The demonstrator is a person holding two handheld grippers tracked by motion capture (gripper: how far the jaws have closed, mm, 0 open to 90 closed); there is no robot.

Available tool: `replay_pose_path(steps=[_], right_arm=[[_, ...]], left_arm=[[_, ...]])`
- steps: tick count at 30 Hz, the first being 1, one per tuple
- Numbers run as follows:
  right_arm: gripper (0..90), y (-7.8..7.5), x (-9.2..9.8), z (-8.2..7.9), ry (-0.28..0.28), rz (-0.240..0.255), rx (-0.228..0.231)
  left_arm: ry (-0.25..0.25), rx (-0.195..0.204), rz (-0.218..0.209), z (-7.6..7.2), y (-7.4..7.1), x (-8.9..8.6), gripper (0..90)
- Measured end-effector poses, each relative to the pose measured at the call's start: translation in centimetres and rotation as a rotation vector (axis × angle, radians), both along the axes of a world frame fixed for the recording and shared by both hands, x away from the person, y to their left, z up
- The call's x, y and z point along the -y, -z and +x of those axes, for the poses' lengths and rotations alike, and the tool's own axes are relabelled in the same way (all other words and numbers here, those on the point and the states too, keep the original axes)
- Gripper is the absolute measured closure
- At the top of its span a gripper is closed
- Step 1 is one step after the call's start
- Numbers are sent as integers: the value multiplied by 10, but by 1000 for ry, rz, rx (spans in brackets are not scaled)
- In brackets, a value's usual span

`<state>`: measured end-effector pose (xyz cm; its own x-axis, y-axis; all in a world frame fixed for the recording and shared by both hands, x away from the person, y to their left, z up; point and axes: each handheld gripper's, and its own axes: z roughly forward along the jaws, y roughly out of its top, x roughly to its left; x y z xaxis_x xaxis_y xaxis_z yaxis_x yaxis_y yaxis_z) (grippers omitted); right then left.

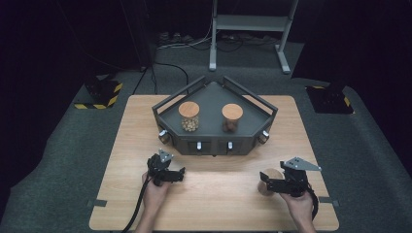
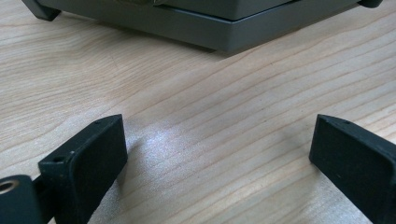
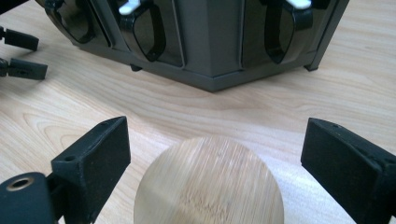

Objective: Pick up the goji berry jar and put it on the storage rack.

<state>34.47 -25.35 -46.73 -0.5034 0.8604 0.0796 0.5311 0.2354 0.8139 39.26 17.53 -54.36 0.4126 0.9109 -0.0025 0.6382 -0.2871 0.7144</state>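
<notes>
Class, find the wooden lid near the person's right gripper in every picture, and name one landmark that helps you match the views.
High view: the wooden lid lies on the table at lower right, just left of the right gripper.
Left gripper view: the lid is not in it.
Right gripper view: the lid sits bottom centre, between the open jaws.
Shared landmark: the dark tray.

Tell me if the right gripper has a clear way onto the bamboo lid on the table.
Probably yes: the right gripper has open jaws on either side of the bamboo lid, not touching it, with nothing between them.
</notes>
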Motion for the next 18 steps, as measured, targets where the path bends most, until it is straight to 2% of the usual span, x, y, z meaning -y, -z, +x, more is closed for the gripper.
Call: replay_pose_path(steps=[18], right_arm=[[84, 20, 0, -6, 1, -6, -35]], left_arm=[[0, 0, 0, 0, 0, 0, 42]])
